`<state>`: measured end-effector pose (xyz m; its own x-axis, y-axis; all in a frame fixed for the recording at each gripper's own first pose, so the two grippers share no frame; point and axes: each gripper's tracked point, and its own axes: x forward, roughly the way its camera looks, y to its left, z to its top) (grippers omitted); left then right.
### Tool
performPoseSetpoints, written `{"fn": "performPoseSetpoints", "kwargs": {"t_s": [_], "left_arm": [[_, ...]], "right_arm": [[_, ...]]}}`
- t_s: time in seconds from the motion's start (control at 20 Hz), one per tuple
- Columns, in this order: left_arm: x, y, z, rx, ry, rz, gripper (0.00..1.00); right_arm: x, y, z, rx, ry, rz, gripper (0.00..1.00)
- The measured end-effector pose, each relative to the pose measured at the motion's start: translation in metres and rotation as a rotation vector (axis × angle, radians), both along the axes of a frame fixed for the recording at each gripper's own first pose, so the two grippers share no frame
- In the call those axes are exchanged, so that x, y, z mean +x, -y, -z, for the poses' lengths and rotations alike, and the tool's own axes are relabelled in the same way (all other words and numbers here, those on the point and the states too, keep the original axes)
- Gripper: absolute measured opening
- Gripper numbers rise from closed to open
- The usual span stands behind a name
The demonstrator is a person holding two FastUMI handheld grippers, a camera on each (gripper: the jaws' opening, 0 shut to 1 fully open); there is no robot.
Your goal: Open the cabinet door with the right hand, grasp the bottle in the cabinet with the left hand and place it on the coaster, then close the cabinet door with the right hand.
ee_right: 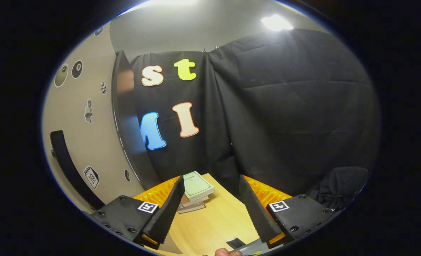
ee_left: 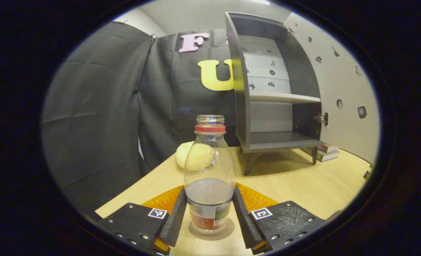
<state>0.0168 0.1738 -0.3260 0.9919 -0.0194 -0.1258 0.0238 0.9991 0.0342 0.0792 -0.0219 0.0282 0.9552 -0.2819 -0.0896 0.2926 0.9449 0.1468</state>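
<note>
Clear bottle [ee_left: 209, 177] stands on coaster [ee_left: 228, 229] between left gripper's [ee_left: 209, 217] jaws.

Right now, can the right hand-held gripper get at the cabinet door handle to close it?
Probably yes. The right hand-held gripper is open and empty, and the dark handle on the open cabinet door sits close on its left, with nothing between them.

This is a staged recording booth rather than a real home. Black cloth [ee_left: 100, 106] hangs pinned as walls behind a pale wooden surface [ee_left: 295, 181]. On that surface stands a small grey cabinet [ee_left: 267, 99], its sticker-covered door [ee_left: 345, 92] swung open, with a stack of books [ee_right: 195, 190] just beside it. A bright ceiling lamp [ee_right: 276, 22] glares above the cloth.
</note>
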Motion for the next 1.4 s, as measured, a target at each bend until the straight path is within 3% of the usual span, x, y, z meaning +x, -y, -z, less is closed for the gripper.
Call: {"fn": "performPoseSetpoints", "kwargs": {"t_s": [0.45, 0.5, 0.55, 0.6, 0.65, 0.7, 0.75, 0.8, 0.85, 1.4], "left_arm": [[0.0, 0.001, 0.021, -0.022, -0.013, 0.012, 0.68], [-0.001, 0.001, 0.021, -0.021, -0.017, 0.017, 0.72], [-0.001, 0.001, 0.022, -0.022, -0.021, 0.019, 0.73], [0.0, 0.001, 0.022, -0.025, -0.032, 0.019, 0.74], [0.001, 0.004, 0.023, -0.027, -0.045, 0.03, 0.75], [0.0, 0.004, 0.021, -0.022, -0.044, 0.028, 0.7], [-0.001, 0.001, 0.016, -0.016, -0.036, 0.019, 0.74], [0.0, -0.001, 0.014, -0.015, -0.034, 0.014, 0.8], [0.001, -0.001, 0.013, -0.02, -0.035, 0.009, 0.89], [-0.007, -0.003, -0.047, 0.001, 0.044, 0.019, 0.87]], "right_arm": [[0.0, -0.006, 0.013, -0.011, -0.038, 0.002, 0.98], [0.0, -0.008, 0.014, -0.008, -0.038, -0.001, 0.92], [0.001, -0.009, 0.017, -0.006, -0.042, -0.004, 0.92], [0.0, -0.01, 0.019, -0.009, -0.046, -0.002, 0.98], [0.001, -0.009, 0.02, -0.017, -0.046, 0.004, 0.98], [0.0, -0.009, 0.021, -0.025, -0.048, 0.005, 0.98], [0.0, -0.011, 0.025, -0.029, -0.055, 0.001, 0.92], [-0.001, -0.012, 0.027, -0.031, -0.061, -0.002, 0.92], [0.0, -0.012, 0.029, -0.031, -0.065, -0.004, 0.98], [-0.002, -0.012, 0.054, 0.014, -0.105, -0.013, 0.98]]}}
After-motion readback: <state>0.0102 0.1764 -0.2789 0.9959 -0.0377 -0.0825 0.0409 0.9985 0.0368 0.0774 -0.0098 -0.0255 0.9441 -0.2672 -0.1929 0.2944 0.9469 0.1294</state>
